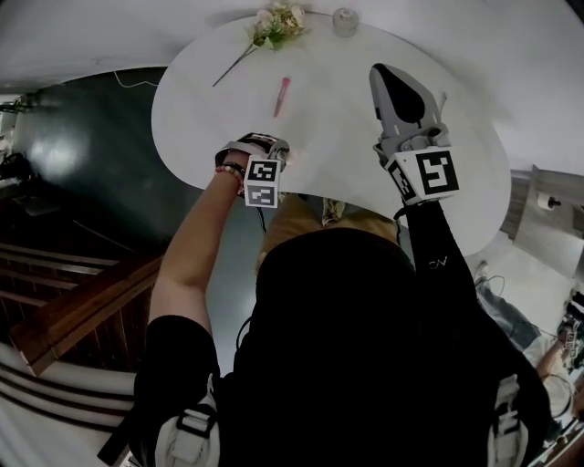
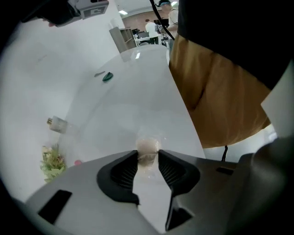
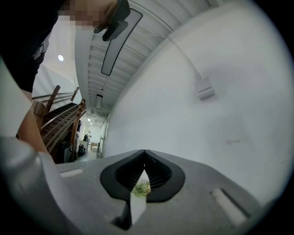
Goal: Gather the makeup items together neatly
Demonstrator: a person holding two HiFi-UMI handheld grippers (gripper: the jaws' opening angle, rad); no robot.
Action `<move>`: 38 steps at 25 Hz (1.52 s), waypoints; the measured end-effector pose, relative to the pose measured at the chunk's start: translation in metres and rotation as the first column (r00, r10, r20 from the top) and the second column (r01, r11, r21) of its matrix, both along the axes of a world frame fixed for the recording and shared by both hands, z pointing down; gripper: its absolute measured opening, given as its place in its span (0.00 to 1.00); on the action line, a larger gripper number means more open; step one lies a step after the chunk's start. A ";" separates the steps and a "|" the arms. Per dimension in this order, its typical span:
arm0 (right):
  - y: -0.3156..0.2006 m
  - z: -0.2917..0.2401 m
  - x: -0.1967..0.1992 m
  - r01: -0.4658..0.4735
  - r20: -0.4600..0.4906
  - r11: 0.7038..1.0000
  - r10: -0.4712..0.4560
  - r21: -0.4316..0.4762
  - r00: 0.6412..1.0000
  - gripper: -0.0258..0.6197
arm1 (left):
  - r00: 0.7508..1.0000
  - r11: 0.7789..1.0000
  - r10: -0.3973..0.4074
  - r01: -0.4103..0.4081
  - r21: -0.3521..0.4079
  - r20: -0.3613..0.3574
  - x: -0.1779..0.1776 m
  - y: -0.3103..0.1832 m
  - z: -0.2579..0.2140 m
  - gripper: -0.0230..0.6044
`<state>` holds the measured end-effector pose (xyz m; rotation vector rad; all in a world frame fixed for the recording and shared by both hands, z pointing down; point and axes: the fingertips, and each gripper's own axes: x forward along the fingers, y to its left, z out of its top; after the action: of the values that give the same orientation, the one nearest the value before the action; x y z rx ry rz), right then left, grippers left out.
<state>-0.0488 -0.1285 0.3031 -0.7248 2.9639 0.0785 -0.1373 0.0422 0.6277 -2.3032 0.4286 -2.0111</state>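
Note:
A small clear jar with a beige top (image 2: pixel 148 146) stands on the white oval table (image 1: pixel 201 109) close to its near edge. My left gripper (image 2: pixel 148 158) (image 1: pixel 271 150) is open, its fingertips on either side of the jar. A pink lipstick tube (image 1: pixel 281 96) lies further in on the table. A glass jar (image 1: pixel 345 20) (image 2: pixel 57 124) stands at the far edge. My right gripper (image 1: pixel 383 77) (image 3: pixel 144 158) hangs above the table's right half, shut and empty.
A sprig of flowers (image 1: pixel 278 25) (image 2: pixel 51 160) lies at the table's far edge. A small green thing (image 2: pixel 107 76) lies at one end of the table. Wooden stair rails (image 1: pixel 82 310) stand to the left over dark floor. The person's tan trousers (image 2: pixel 220 92) press against the near edge.

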 end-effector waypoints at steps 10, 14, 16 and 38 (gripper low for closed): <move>0.001 -0.001 -0.002 -0.011 -0.003 1.000 0.011 0.009 1.000 0.04 | 0.694 0.781 -0.586 0.622 -0.062 -0.418 0.000 -0.059 -0.072 0.19; 0.002 -0.001 -0.006 -0.010 0.007 1.000 0.010 0.003 1.000 0.04 | 0.439 0.617 -0.659 0.780 -0.106 -0.610 -0.003 -0.086 -0.130 0.19; 0.004 -0.001 -0.009 -0.006 0.012 1.000 0.006 0.000 1.000 0.04 | 0.345 0.567 -0.637 0.816 -0.116 -0.689 -0.003 -0.094 -0.160 0.19; -0.005 0.012 0.004 -0.087 -0.031 0.996 0.087 -0.014 0.996 0.04 | 0.083 0.354 -0.662 0.910 -0.214 -0.745 -0.017 -0.135 -0.144 0.20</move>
<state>-0.0447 -0.1340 0.3151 -0.8624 2.9641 0.0731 -0.1546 -0.0931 0.4841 -2.7599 2.3848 -0.6297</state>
